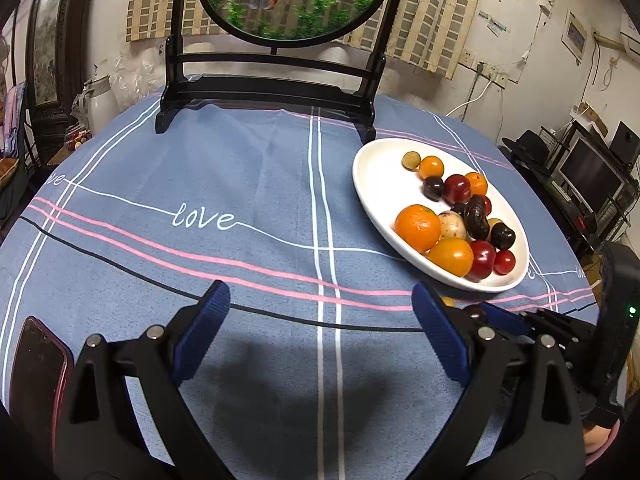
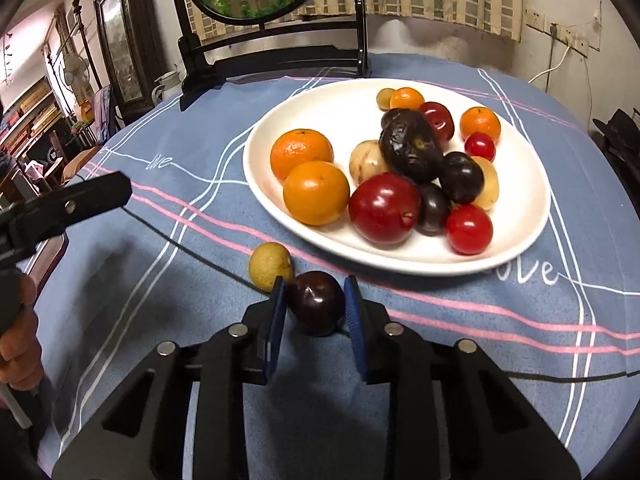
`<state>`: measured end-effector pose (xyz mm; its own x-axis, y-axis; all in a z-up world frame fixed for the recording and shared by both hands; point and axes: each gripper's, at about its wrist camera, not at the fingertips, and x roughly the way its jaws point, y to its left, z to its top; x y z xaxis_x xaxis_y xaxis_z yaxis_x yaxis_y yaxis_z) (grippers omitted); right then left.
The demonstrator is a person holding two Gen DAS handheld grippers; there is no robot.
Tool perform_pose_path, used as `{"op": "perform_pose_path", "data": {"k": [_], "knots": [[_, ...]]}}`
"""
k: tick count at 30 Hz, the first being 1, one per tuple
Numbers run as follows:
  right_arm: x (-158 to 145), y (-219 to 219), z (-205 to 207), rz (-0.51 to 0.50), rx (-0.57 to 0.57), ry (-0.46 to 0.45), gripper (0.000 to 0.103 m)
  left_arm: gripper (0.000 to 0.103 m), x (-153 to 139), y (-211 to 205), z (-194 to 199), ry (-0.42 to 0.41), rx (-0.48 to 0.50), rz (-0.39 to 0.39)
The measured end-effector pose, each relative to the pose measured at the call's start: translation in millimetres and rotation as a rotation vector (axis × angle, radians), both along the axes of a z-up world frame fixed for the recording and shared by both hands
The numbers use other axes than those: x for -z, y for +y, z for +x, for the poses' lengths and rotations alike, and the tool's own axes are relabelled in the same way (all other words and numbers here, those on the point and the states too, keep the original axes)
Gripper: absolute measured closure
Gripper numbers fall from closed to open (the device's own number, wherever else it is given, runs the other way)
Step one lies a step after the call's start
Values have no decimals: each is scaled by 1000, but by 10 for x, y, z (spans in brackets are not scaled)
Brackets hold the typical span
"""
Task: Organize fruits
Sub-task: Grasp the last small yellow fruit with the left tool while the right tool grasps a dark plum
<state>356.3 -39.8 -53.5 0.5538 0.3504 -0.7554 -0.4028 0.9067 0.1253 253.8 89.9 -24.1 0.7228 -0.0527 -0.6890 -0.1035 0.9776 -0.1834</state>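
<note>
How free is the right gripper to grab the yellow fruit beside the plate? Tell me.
Probably not now. The right gripper is shut on the dark plum, so its jaws are taken. The yellow fruit lies just left of it on the cloth, otherwise uncovered.

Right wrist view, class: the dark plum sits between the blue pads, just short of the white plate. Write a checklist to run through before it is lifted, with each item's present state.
1. Right hand-held gripper shut on the dark round plum: ok.
2. Plum centred between the pads: ok.
3. Small yellow-green round fruit clear of the pads: not ok, it touches the left one.
4. Free space on the white oval plate: ok.
5. Left hand-held gripper open and empty: ok.
</note>
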Motion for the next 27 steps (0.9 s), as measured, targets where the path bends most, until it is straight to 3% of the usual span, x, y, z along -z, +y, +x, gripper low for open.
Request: {"op": "perform_pose_path", "data": {"k": [6, 11, 16, 23, 27], "knots": [[-263, -399, -181, 184, 39, -6, 78, 9, 63, -108, 31, 17, 49, 13], [-171, -349, -133, 174, 19, 16, 77, 9, 126, -328, 38, 26, 115, 89], [20, -144, 5, 74, 5, 47, 75, 9, 88, -251, 22, 12, 102, 59], [81, -39, 43, 28, -13, 49, 76, 9, 84, -239, 27, 13, 96, 60], [-100, -277, -58, 128, 29, 42, 76, 10, 92, -325, 18, 3, 128, 93]]}}
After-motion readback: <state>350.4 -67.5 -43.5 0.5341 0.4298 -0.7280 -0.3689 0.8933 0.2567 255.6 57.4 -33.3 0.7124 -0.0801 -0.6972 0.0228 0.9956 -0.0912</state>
